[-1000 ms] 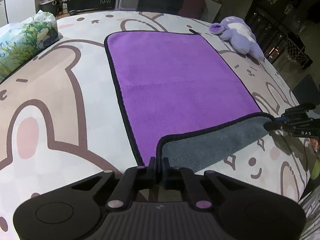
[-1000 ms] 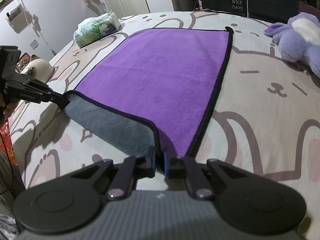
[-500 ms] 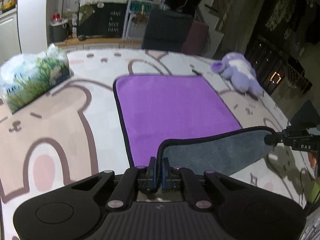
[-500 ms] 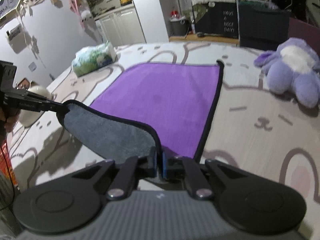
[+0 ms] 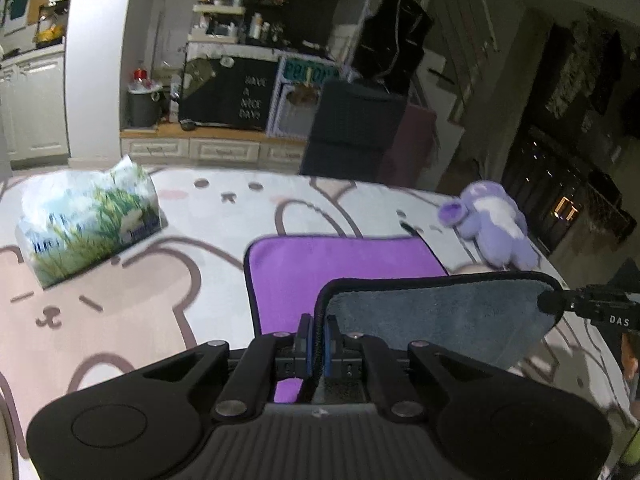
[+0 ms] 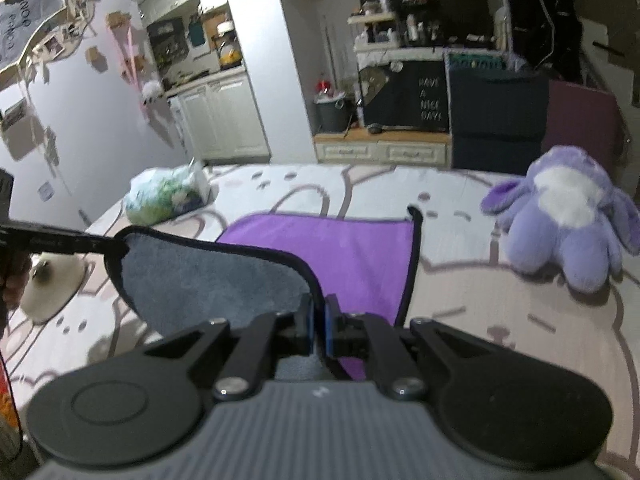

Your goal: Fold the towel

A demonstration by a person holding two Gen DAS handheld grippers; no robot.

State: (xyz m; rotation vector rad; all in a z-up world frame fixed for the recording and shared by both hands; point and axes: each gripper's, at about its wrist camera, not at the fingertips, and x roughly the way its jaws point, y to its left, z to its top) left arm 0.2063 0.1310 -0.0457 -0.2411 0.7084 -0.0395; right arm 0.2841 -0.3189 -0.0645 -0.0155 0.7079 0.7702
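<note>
A purple towel (image 5: 344, 264) with a grey underside and black edging lies on a cartoon-print table cover (image 5: 120, 320). Its near edge is lifted, so the grey side (image 5: 436, 320) faces me. My left gripper (image 5: 317, 334) is shut on the near left corner. My right gripper (image 6: 318, 322) is shut on the near right corner. The towel's far part (image 6: 352, 256) still lies flat. Each gripper shows in the other view, the right one (image 5: 556, 303) and the left one (image 6: 108, 245), pinching its corner.
A tissue pack (image 5: 88, 224) lies at the far left of the cover. A purple plush toy (image 6: 568, 216) sits at the far right. A pale round object (image 6: 52, 280) lies near the left edge. Cabinets and a dark board stand beyond the table.
Both grippers have risen and moved forward with the near corners. More of the towel's grey underside is lifted off the cover, and less purple shows beyond it.
</note>
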